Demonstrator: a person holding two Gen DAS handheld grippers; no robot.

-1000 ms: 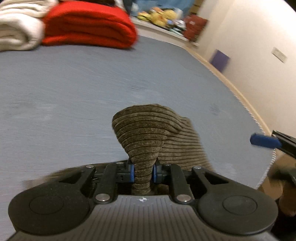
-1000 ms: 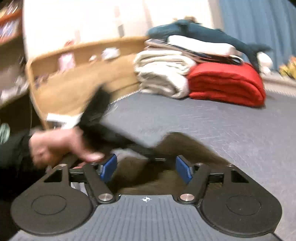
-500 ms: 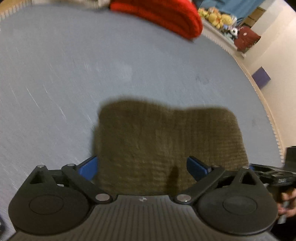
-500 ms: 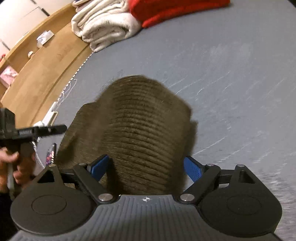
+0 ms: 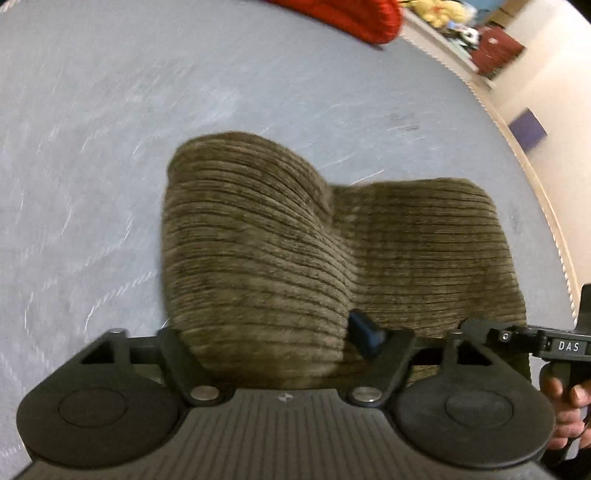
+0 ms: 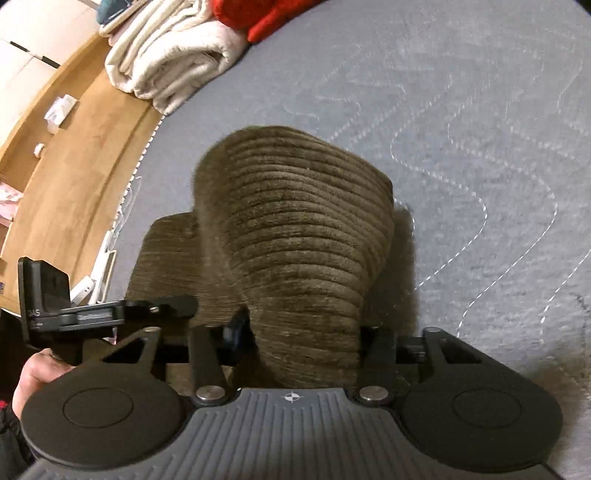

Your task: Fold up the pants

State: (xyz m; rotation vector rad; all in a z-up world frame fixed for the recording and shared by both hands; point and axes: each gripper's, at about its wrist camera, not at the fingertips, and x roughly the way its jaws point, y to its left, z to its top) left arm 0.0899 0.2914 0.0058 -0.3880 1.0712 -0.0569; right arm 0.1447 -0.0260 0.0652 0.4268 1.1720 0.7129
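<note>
The brown corduroy pants lie bunched on the grey quilted bed. My left gripper has its jaws part-way closed around a thick raised fold of the pants; the left finger is hidden under cloth. My right gripper likewise holds a raised hump of the pants between its jaws. The right gripper shows at the right edge of the left wrist view, and the left one at the left of the right wrist view. They sit side by side.
A red folded blanket and white folded towels lie at the far end of the bed. A wooden bed frame runs along one side and a white wall along the other.
Both grippers were wide open over the pants half a second ago. Now both have narrowed onto folds of the cloth and the cloth humps up between the fingers.
</note>
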